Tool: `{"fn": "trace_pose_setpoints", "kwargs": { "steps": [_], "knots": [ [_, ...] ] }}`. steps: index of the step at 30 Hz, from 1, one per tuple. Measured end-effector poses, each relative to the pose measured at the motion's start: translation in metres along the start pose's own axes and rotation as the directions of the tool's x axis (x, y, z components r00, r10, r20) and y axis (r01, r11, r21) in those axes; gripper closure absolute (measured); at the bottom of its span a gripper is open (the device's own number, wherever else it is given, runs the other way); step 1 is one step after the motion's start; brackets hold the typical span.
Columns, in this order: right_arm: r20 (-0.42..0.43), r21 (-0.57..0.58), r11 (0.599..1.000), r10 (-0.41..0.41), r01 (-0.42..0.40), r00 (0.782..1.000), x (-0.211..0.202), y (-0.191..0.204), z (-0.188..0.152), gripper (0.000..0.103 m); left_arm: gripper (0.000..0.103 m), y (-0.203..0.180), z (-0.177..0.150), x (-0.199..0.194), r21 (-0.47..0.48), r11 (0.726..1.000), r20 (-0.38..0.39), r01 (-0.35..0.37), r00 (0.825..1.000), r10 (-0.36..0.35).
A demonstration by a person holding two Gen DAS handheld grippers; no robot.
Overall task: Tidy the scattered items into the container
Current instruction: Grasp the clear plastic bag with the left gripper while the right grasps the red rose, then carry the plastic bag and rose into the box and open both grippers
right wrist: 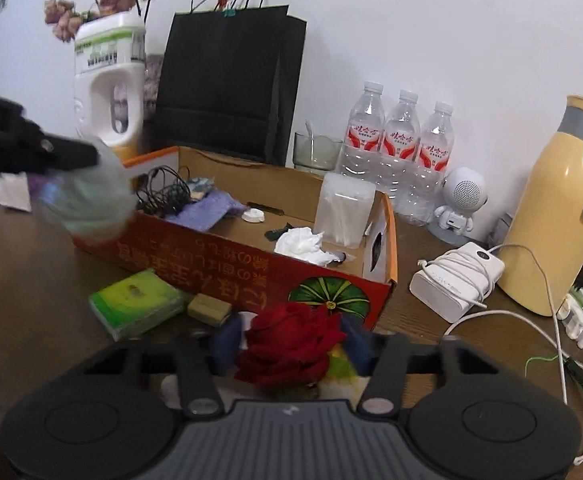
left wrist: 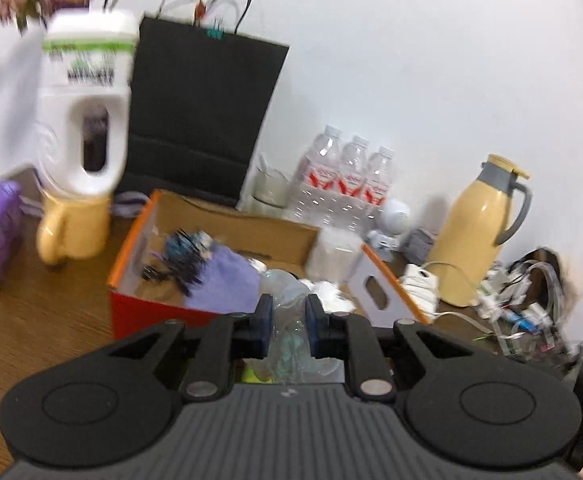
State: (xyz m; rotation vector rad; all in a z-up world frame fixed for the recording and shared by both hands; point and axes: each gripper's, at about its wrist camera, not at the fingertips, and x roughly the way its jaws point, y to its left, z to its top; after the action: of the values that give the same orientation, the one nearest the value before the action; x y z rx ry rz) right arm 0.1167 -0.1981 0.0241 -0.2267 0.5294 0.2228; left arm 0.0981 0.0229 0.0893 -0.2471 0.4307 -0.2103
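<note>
Both hands loaded, heading for the box

My right gripper (right wrist: 287,346) has its fingers clamped on a rose (right wrist: 291,344) near the counter's front edge; my left gripper (left wrist: 287,322) pinches crumpled plastic (left wrist: 289,320) over the box (right wrist: 227,252), ready to drop.

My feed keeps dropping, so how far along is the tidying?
Done: the red cardboard box already holds a purple cloth, black cables and crumpled white tissue.

In hand: the left gripper grips a crumpled clear plastic bag near the box; the right gripper holds a red rose.

Left: a green tissue pack and a small tan block lie on the table.
</note>
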Motion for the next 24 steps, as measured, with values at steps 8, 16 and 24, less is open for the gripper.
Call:
{"fn": "trace_pose_setpoints", "kwargs": {
  "steps": [8,16,24],
  "knots": [
    [0.044,0.130,0.992,0.001,-0.007,0.999,-0.023,-0.006,0.007,0.067,0.086,-0.011,-0.021,-0.031,0.056,0.997,0.025,-0.057,0.998,0.055],
    [0.249,0.316,0.944,0.020,-0.101,0.968,-0.113,-0.011,0.002,0.065,0.085,-0.041,-0.055,-0.073,0.128,0.980,0.139,-0.150,0.981,0.133],
    [0.291,0.285,0.951,0.034,-0.121,0.956,-0.158,0.026,-0.027,0.065,0.085,-0.060,-0.088,-0.120,0.144,0.976,0.186,-0.162,0.973,0.134]
  ]
}}
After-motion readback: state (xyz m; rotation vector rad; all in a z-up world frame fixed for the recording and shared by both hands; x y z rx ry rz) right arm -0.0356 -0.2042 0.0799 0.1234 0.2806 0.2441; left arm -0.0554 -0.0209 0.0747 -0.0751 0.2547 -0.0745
